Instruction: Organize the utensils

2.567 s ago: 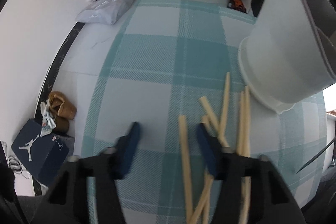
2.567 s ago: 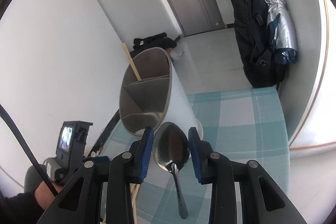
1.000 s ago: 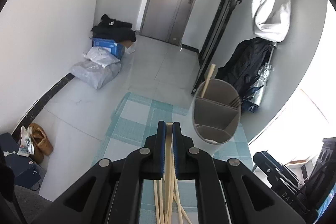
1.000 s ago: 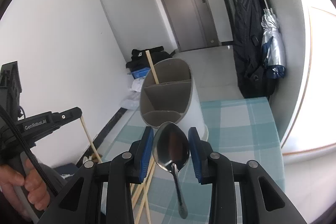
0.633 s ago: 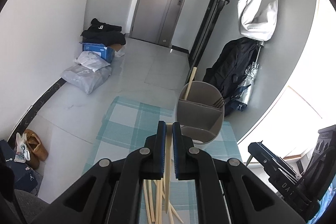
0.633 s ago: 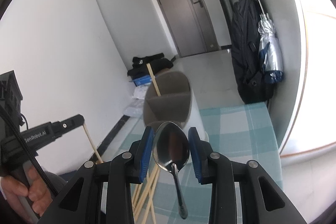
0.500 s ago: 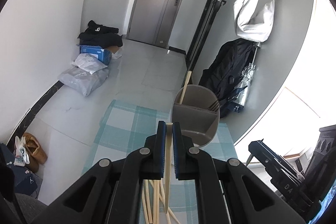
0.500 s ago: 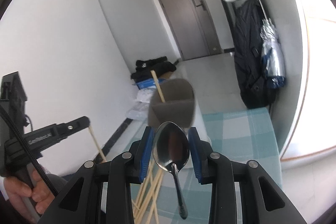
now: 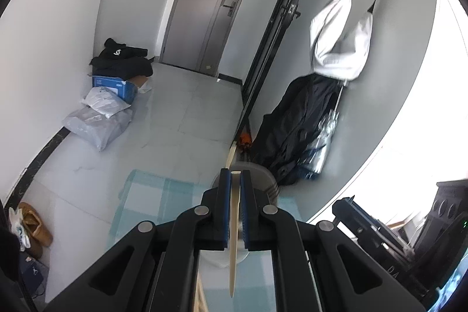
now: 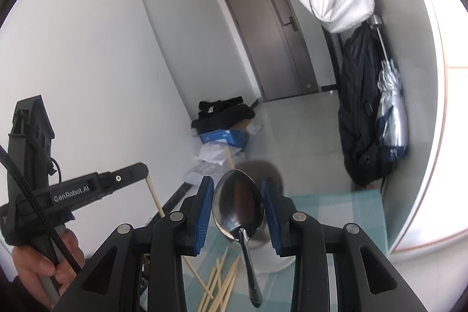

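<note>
My left gripper [image 9: 235, 180] is shut on a wooden chopstick [image 9: 234, 236], held high above the table. It also shows at the left of the right wrist view [image 10: 144, 171], with the chopstick [image 10: 155, 199] hanging down. The grey utensil holder [image 9: 263, 174] sits just behind my left fingertips, a chopstick [image 9: 231, 155] standing in it. My right gripper [image 10: 237, 195] is shut on a metal spoon [image 10: 238, 206], bowl up, above the holder [image 10: 272, 171]. Several loose chopsticks [image 10: 219, 285] lie on the teal checked cloth [image 10: 351, 212].
Bags and a blue box [image 9: 114, 84] lie on the floor by the left wall. A dark coat and umbrella [image 10: 368, 119] hang at the right. Shoes [image 9: 35, 224] sit on the floor left of the table. A grey door [image 9: 210, 19] is at the back.
My left gripper closed on a chopstick and lifted it high off the table. Both grippers have risen, so the holder now looks smaller and lies partly behind the fingers.
</note>
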{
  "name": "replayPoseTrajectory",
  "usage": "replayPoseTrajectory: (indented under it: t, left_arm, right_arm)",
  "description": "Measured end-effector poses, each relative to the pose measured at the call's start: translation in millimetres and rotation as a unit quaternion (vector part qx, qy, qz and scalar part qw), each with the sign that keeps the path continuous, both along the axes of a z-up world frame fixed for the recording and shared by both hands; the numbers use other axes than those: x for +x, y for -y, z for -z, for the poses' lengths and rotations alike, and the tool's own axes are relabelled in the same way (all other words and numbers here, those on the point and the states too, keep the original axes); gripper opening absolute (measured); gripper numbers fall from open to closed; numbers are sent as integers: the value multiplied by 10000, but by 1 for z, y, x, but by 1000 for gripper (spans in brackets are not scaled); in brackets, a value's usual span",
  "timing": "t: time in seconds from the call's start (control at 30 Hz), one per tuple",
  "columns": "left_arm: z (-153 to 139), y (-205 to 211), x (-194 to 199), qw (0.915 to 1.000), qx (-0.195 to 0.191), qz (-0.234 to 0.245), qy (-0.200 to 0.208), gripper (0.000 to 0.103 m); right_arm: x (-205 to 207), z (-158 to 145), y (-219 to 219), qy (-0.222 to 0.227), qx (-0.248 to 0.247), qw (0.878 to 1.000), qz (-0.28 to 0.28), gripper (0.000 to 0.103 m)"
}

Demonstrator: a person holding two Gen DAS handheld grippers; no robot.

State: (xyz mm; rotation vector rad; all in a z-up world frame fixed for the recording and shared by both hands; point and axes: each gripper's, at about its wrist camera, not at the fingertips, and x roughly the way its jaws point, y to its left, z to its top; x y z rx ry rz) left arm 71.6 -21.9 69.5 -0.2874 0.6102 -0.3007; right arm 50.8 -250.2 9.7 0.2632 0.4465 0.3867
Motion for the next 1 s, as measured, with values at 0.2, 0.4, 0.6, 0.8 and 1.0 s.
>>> replayPoseTrajectory:
  t: [0.2,0.4,0.6,0.8,1.0]
  left_arm:
    - [-22,2,30,9995,-214,-83,210,3]
    - [-32,3,64,9985,-406,-182,330,3]
    - [-29,6,90,9982,-432,-232,358,3]
    - [-14,5,114,9986,-438,-216,213,3]
    - [-2,11,127,9993,-353,1,96,3]
  right_arm:
    - [30,-25,5,140,13,9999,44,33]
    - [65,-45,7,311,44,9995,79,33]
    - [102,-53,5,390,210,9990,50,33]
    - [134,-46,2,345,383,9987,37,33]
    - [155,-27,-3,155,488,9987,-5,33]
